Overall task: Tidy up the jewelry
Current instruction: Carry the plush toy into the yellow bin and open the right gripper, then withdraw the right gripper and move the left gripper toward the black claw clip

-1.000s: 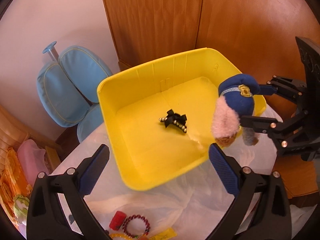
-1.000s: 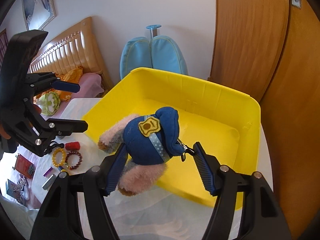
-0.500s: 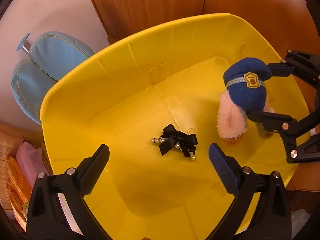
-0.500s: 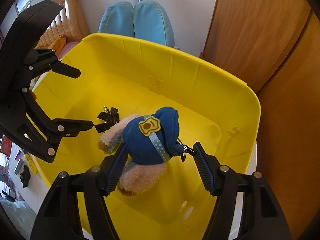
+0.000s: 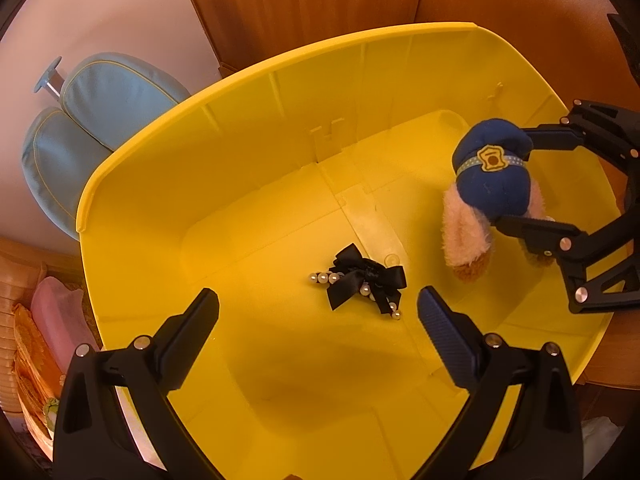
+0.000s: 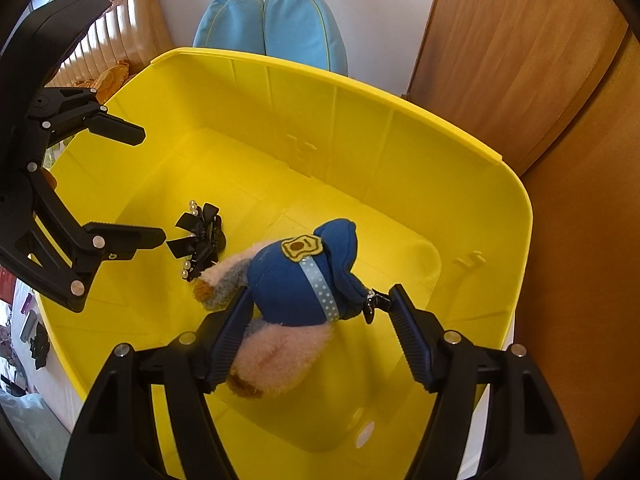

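Note:
A yellow plastic bin (image 5: 280,92) (image 6: 440,148) fills both views. On its floor lies a black ribbon hair clip with pearls (image 5: 362,280) (image 6: 200,236). My left gripper (image 5: 318,300) (image 6: 148,186) hangs open just above the clip, with nothing between its fingers. A plush toy in a blue cap with a metal clasp (image 6: 296,284) (image 5: 492,184) sits between the pads of my right gripper (image 6: 320,296) (image 5: 516,180), low in the bin's right part. Those jaws are opening, though the pads still touch the toy and its clasp.
A light blue padded chair (image 5: 88,120) (image 6: 272,28) stands behind the bin. Wooden wardrobe doors (image 5: 320,8) (image 6: 520,60) rise behind and to the right. A tan headboard (image 6: 116,20) is at far left, and small items (image 6: 32,328) lie on the white cover outside the bin.
Both grippers came down from above the bin's near rim into the bin, the right one carrying the plush toy. The jewelry on the table left the left wrist view.

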A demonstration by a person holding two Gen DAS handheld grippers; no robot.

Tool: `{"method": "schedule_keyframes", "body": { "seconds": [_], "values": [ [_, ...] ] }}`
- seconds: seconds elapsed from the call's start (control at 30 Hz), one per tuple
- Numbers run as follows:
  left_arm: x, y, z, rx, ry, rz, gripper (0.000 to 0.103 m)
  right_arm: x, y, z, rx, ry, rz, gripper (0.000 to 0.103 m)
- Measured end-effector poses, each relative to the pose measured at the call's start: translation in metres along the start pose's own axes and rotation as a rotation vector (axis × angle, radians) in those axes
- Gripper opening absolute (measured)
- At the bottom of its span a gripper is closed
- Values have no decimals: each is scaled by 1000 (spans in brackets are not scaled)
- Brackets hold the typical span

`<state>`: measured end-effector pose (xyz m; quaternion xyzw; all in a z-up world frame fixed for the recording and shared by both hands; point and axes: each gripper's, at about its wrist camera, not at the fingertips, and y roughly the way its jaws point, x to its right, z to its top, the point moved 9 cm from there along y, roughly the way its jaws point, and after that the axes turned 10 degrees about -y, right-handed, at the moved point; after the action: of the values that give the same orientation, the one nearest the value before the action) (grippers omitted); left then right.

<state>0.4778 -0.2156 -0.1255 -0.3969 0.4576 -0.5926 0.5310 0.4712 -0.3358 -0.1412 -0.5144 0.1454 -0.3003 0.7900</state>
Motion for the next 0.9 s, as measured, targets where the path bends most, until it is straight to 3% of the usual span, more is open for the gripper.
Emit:
{"method": "schedule_keyframes", "body": {
  "seconds": [0.1, 0.17, 0.3, 0.53, 0.7, 0.9],
  "values": [
    [2, -4, -4, 14, 5, -1, 96, 1, -5, 0, 14, -1, 4, 75],
    [1, -10, -4, 27, 8, -7, 96, 1, -14, -2, 33, -4, -12, 90],
    [2, -17, -5, 54, 11, -17, 96, 1, -30, 1, 65, 0, -35, 91],
    [-9, -48, -34, 121, 20, -24, 96, -10, -59, 3, 121, 16, -77, 91],
    [-22, -82, -66, 181, 4, -48, 96, -37, -86, 11, 170, 7, -94, 91],
    [-53, -116, -104, 226, -27, -36, 96, -96, -123, 27, 241, -45, -87, 94]
  ]
}}
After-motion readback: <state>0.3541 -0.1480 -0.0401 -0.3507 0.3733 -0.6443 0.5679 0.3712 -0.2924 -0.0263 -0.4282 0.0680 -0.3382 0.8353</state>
